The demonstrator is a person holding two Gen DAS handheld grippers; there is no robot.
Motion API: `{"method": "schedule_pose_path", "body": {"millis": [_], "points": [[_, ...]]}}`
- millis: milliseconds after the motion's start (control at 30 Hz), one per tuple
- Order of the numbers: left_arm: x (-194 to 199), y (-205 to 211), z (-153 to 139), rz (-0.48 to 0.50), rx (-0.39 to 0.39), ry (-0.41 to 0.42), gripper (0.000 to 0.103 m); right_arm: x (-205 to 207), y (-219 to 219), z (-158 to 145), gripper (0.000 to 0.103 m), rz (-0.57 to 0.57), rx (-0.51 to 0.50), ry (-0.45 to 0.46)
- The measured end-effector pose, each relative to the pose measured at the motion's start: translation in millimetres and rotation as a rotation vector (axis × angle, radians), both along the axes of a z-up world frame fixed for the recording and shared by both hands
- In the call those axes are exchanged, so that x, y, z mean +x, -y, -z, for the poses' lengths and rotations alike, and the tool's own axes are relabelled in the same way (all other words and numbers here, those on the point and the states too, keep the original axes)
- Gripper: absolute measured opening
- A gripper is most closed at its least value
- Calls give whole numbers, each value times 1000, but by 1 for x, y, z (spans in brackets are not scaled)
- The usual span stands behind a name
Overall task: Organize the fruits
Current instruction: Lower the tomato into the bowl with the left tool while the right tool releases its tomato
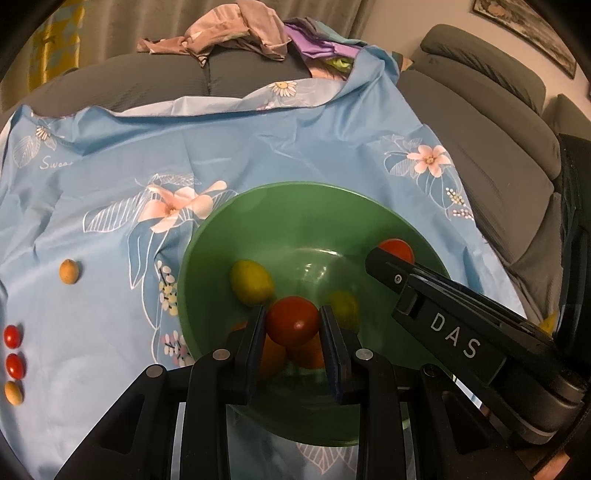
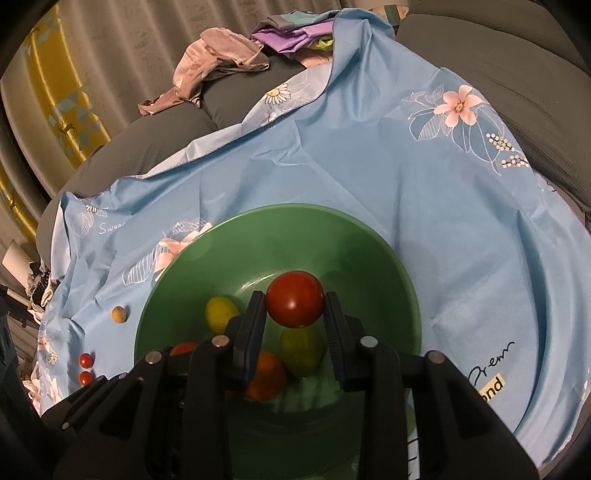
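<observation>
A green bowl [image 1: 207,258] sits on a blue floral cloth [image 1: 258,147]. My left gripper [image 1: 293,321] is shut on a red tomato [image 1: 293,319] above the bowl's near side. My right gripper [image 2: 294,304] is shut on another red tomato [image 2: 294,303], also over the bowl [image 2: 388,258]; it shows in the left wrist view [image 1: 396,250] at the bowl's right. In the bowl lie a yellow-green lemon [image 1: 251,281], a second greenish fruit [image 2: 301,350] and an orange fruit [image 2: 266,376]. Two small red tomatoes [image 1: 13,336] and two small tan fruits [image 1: 68,271] lie on the cloth at left.
A grey sofa [image 1: 498,122] runs behind and to the right of the cloth. A heap of pink and purple clothes [image 1: 243,33] lies on the sofa's back. Curtains [image 2: 92,55] hang behind.
</observation>
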State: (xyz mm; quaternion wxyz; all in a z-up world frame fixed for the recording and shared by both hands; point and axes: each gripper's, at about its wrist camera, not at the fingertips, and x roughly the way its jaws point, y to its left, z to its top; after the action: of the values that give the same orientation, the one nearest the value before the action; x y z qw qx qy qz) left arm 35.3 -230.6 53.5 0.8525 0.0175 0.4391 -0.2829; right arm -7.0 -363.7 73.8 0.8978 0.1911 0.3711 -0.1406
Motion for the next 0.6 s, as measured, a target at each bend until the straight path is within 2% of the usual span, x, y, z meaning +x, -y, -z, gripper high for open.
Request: {"method": "schedule_pose_path", "body": {"millis": [600], "points": [[-2, 2, 4, 13, 6, -13, 29, 4, -4, 5, 34, -7, -18, -29]]}}
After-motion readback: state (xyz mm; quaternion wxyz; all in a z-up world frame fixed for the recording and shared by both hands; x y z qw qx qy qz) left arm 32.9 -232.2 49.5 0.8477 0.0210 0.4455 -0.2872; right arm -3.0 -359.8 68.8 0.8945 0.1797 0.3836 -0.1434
